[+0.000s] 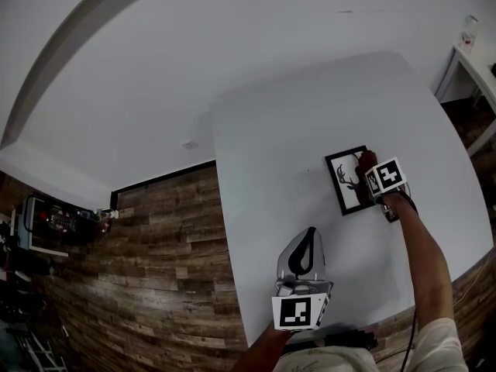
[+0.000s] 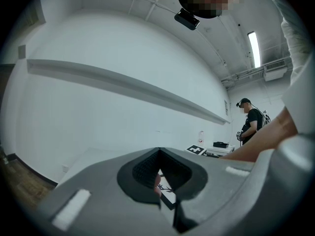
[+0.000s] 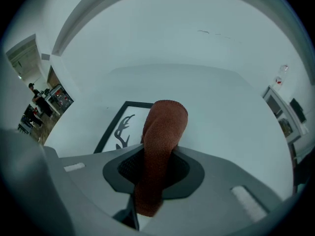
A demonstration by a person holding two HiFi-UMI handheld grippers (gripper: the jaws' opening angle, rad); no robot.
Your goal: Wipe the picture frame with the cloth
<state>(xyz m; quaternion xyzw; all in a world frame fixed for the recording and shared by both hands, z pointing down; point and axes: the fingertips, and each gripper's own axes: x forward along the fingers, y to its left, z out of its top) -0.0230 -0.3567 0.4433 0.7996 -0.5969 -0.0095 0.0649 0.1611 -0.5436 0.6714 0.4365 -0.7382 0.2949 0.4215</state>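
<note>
**Cloth pinched in my right tongs, poised at the deer picture frame**

My right tongs (image 3: pixel 155 170) are clamped on a rust-brown cloth (image 3: pixel 164 127), whose folded end sticks out past the tips. The black picture frame (image 3: pixel 119 127) with its antlered deer print lies flat on the white bench (image 1: pixel 294 122), just beyond those tips and a little to their left. I can't tell whether the cloth touches it yet. My left tongs (image 1: pixel 308 239) are pressed together on nothing, well apart from the frame and nearer my body. To wipe well, I judge I should lower the fold until it flattens on the frame, then sweep in light, overlapping strokes. The frame looks light and may slide, so the idle left tongs could steady one edge.
</note>
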